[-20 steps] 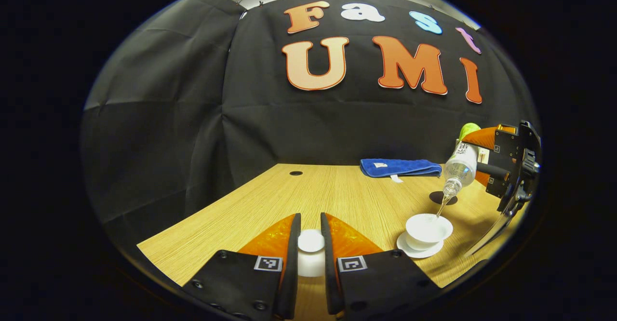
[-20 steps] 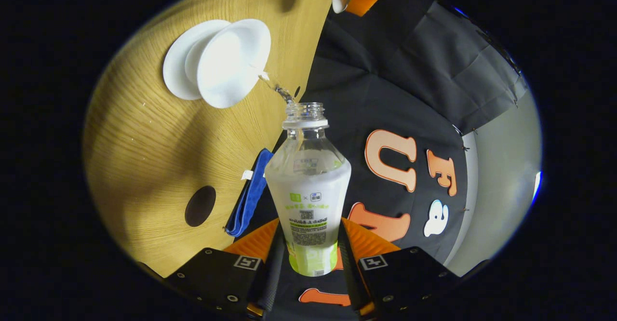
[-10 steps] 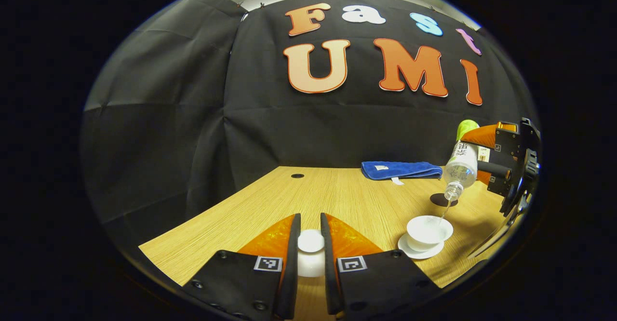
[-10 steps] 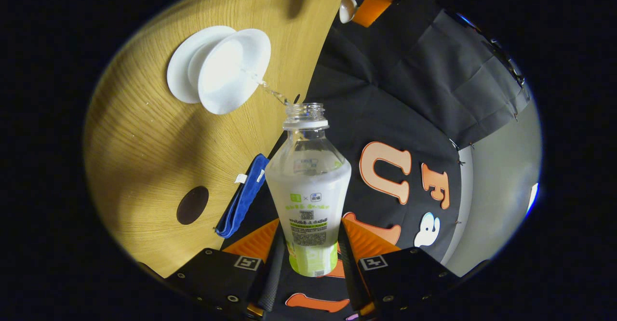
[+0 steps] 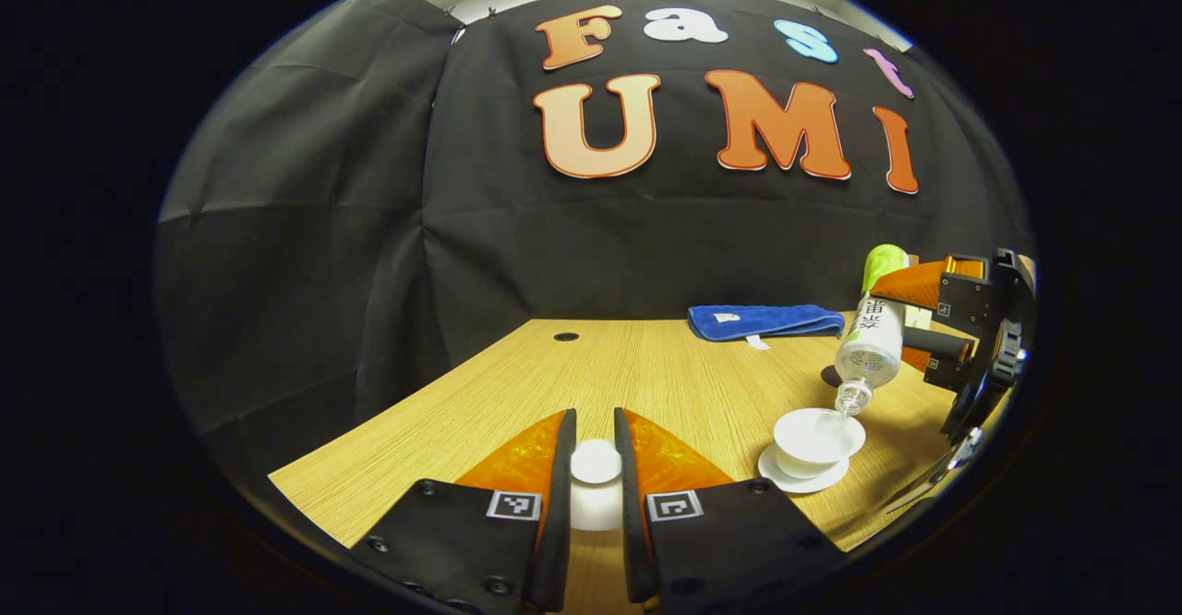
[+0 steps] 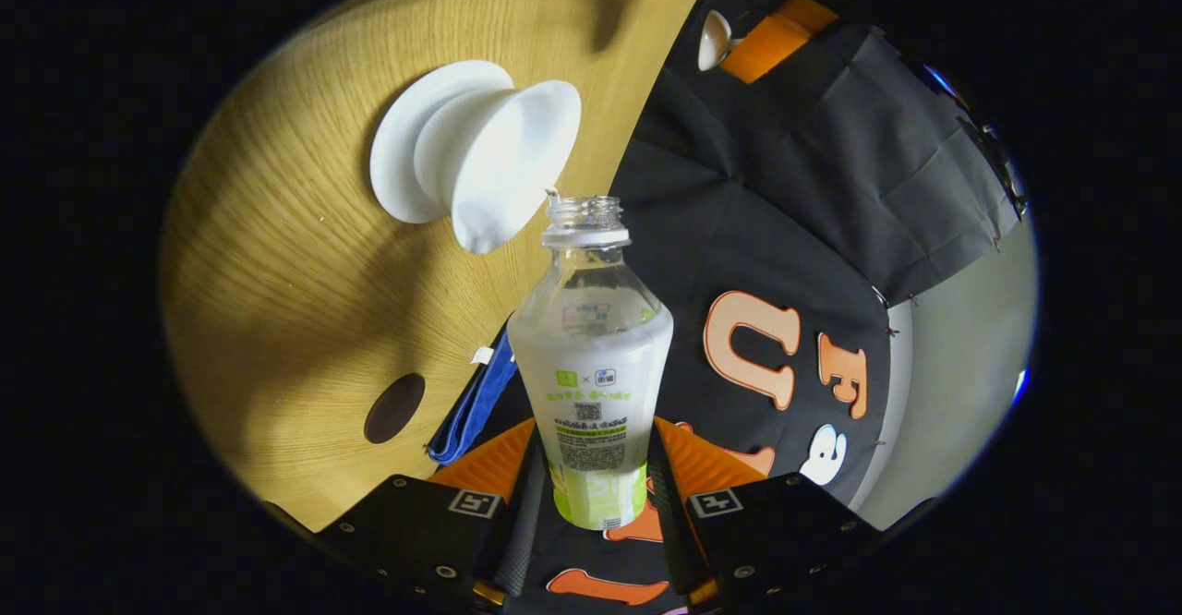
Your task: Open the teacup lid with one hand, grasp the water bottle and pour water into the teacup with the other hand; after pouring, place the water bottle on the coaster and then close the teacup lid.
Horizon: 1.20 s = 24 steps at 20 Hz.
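1. Count — one teacup [image 5: 818,434] on one saucer [image 5: 802,479], one lid [image 5: 596,461], one water bottle [image 5: 870,342], one dark round coaster [image 6: 394,407], one folded blue towel [image 5: 765,320], all on or over one wooden desk [image 5: 665,370].
2. Left gripper [image 5: 596,453]: jaws drawn narrow and clenched on the lid, one finger against each side of its knob. The lid is held off the teacup, well to the cup's left in the left gripper view.
3. Right gripper [image 6: 598,467]: jaws clamped on the lower, labelled part of the water bottle, one finger on each side. The bottle has no cap and is tipped neck-down.
4. Water bottle mouth sits just above the teacup rim – in the right gripper view, nearly touching it.
5. Teacup stands open and upright on its saucer.
6. Coaster lies bare, beyond the teacup, near the towel.
7. Towel lies at the desk's far edge, behind the teacup.
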Each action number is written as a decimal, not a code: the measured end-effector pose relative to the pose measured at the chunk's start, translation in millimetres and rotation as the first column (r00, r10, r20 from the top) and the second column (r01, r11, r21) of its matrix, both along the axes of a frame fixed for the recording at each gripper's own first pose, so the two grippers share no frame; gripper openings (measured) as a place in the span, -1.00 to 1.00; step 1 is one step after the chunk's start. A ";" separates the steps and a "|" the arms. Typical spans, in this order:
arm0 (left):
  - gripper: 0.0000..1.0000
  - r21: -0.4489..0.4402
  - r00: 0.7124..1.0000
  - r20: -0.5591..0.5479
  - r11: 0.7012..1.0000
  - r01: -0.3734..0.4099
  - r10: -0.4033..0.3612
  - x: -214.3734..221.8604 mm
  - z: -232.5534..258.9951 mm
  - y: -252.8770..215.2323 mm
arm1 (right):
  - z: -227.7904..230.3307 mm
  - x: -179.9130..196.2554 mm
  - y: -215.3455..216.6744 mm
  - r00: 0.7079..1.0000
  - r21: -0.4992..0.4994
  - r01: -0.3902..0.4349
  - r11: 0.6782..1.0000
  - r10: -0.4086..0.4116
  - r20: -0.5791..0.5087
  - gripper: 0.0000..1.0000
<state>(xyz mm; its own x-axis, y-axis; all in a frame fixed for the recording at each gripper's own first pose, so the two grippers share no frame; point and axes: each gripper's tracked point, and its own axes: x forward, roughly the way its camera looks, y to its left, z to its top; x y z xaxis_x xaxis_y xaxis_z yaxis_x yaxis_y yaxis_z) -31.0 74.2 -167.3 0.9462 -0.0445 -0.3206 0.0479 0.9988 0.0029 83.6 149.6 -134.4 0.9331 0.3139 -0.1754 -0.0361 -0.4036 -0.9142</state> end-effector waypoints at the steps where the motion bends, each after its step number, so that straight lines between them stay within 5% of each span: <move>1: -0.44 -0.001 1.000 0.002 1.000 0.000 0.000 -0.4 0.2 0.0 | 0.3 -3.4 1.0 1.000 -0.013 -0.009 1.000 0.010 0.009 0.25; 9: -0.48 -0.003 1.000 0.001 1.000 0.003 -0.003 0.7 1.3 -4.0 | 0.6 -5.6 4.2 0.999 -0.008 -0.033 0.999 0.034 0.014 0.19; 16: -0.44 -0.020 1.000 0.004 1.000 0.008 -0.008 -1.7 5.0 -9.2 | -15.7 -7.4 -2.6 0.996 0.122 0.026 0.992 -0.015 -0.089 0.19; 24: -0.46 -0.022 1.000 0.017 0.999 0.024 -0.024 1.0 13.9 -20.9 | -23.5 -11.0 -13.5 0.961 0.363 0.177 0.915 -0.082 -0.263 0.20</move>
